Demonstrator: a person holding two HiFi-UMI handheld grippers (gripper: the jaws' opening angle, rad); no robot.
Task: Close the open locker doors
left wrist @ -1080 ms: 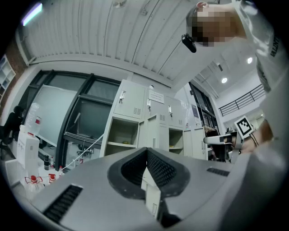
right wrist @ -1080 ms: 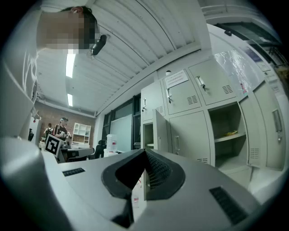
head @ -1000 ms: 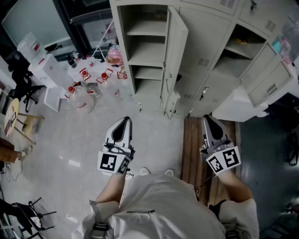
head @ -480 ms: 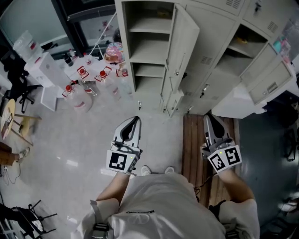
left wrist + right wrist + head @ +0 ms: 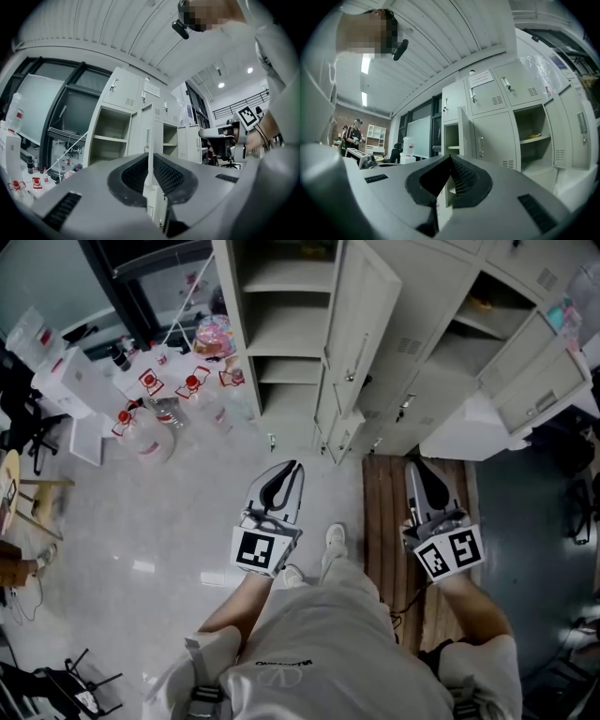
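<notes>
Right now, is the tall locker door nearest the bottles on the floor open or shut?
Open. The door stands swung well out from its frame, and the shelves behind it are exposed.

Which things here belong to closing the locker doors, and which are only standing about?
For the job: left locker door, right locker door, left gripper (jaws opening, nothing between them), right gripper (shut, empty).

Just standing about: bottles on the floor, pink bag, wooden board.
</notes>
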